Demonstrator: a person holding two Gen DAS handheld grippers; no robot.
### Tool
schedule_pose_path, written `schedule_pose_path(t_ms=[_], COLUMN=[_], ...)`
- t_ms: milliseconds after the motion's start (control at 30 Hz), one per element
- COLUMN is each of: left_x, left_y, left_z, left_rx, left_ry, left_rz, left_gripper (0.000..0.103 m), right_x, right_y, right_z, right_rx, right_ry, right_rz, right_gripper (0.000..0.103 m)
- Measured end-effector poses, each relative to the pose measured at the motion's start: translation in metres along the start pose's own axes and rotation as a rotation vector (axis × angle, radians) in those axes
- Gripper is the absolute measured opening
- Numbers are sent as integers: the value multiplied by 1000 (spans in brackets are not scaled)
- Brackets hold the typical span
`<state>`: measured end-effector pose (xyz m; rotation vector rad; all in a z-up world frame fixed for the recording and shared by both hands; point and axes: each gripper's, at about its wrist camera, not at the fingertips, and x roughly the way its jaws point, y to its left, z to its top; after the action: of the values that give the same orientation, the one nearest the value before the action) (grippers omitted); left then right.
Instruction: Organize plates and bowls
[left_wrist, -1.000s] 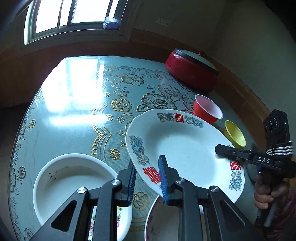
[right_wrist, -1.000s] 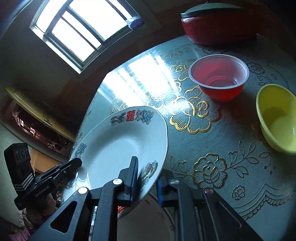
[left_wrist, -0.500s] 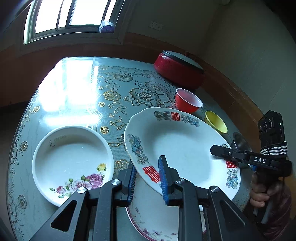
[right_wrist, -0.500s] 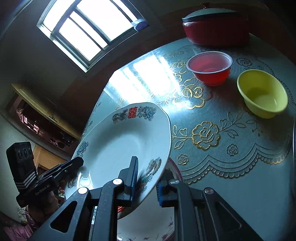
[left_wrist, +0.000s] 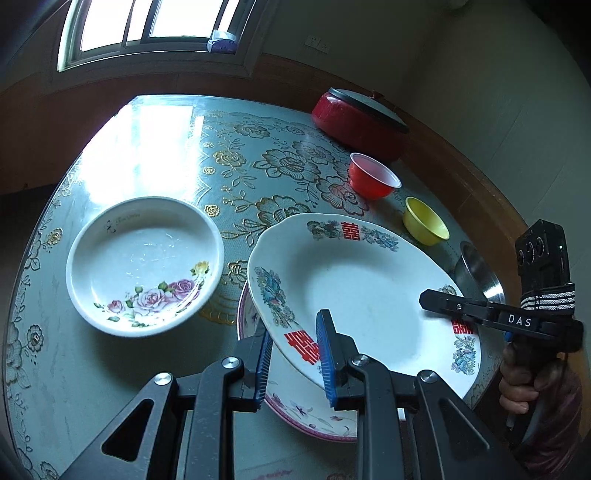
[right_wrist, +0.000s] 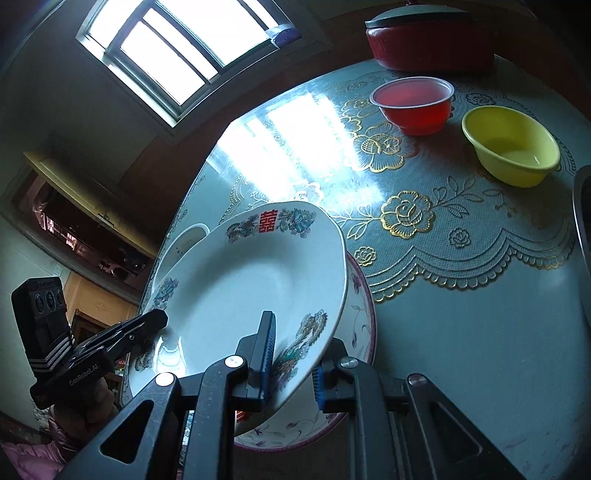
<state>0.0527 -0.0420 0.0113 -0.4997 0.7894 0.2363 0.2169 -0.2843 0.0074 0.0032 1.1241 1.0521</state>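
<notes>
Nearest the left wrist camera: left hand-held gripper (left_wrist: 291, 354), black frame with blue ribbed pads, jaws narrowed onto the near rim of a large white oval porcelain plate (left_wrist: 362, 291); one pad above the rim, one below. Plate decoration: red double-happiness characters and blue-green floral motifs around the border.

Opposite rim of the same plate: right hand-held gripper (right_wrist: 291, 363), likewise closed to a narrow gap on the edge, one pad on the upper face and one beneath. Lettering "DAS" reads on its body in the left view; "GenRobot.AI" reads on the left gripper's body in the right view. A person's hand (left_wrist: 524, 373) grips the right unit's handle.

Plate position: carried tilted between both grippers, above a pink-rimmed white plate with floral sprigs (left_wrist: 306, 410) that lies on the tabletop (left_wrist: 155, 147). Whether the two plates touch cannot be told.

Left of these: round white enamel bowl with pink roses (left_wrist: 144, 264), resting apart on the tabletop. Faint writing near its far rim, not legible.

Right edge: steel bowl (left_wrist: 476, 273), partly hidden.

Farther: small yellow plastic bowl (right_wrist: 511, 146), then translucent red plastic bowl (right_wrist: 413, 103), side by side, not touching.

Farthest: red lidded pot (left_wrist: 358, 122) at the tabletop's back edge. Tabletop cover: grey-green lace pattern with gold flowers.
</notes>
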Motion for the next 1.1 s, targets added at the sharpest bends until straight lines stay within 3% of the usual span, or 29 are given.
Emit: schedule_pose_path(t_ms=[733, 1100], left_x=[3, 14], left_y=[-5, -1], left_z=[-24, -25], left_rx=[-31, -14], left_ry=[27, 37], left_rz=[1, 37], left_gripper=[24, 24], right_x=[-1, 14], right_y=[-2, 1], right_z=[-21, -25], right_rx=[-31, -104], right_ry=[31, 26], right_rz=[-34, -115], right_gripper=[18, 22])
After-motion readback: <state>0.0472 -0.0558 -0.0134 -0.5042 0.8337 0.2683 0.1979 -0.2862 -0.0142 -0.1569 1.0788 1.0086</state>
